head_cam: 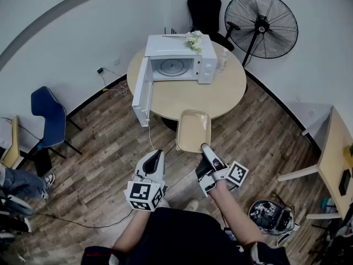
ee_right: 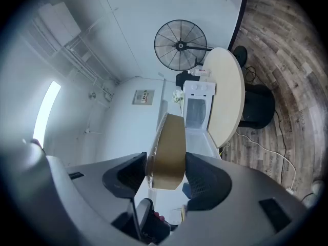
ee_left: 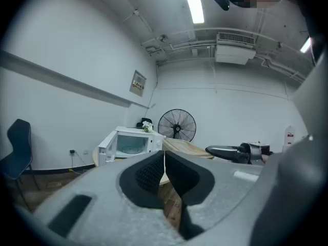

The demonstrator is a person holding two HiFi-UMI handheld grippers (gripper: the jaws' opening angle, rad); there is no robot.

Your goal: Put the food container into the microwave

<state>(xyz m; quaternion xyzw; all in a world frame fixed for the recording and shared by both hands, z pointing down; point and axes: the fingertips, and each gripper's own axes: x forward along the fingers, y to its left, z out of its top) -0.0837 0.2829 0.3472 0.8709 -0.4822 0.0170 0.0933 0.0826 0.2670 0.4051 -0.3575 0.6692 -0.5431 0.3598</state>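
the right gripper (head_cam: 205, 148) pinches the food container (head_cam: 193, 130) by its near rim. in the right gripper view the shallow tan food container (ee_right: 169, 152) stands edge-on between the two dark pads, and the fingers (ee_right: 206, 181) press on it from both sides. only the near end of it sits inside the grip. the rest reaches out past the fingertips toward the microwave (ee_right: 199, 104).

from the head view the container is held roughly level. its far end is over the near edge of the round table (head_cam: 231, 93), and its near end hangs out over the wood floor (head_cam: 105, 159). it is well short of the microwave (head_cam: 179, 59), which stands toward the back of the table with its door (head_cam: 142, 93) swung wide open to the left. the round plate inside the cavity shows. a small bunch of pale flowers (head_cam: 194, 39) lies on top of the microwave.

the left gripper (head_cam: 159, 153) hangs just left of the container's near corner, apart from it. in the left gripper view the left gripper (ee_left: 164, 160) has its pads meeting at the tips with nothing between them, and only floor shows through the gap lower down. that view also catches the microwave (ee_left: 130, 142) and the standing fan (ee_left: 177, 127) behind the table.

a blue chair (head_cam: 47, 115) stands by the wall to the left.
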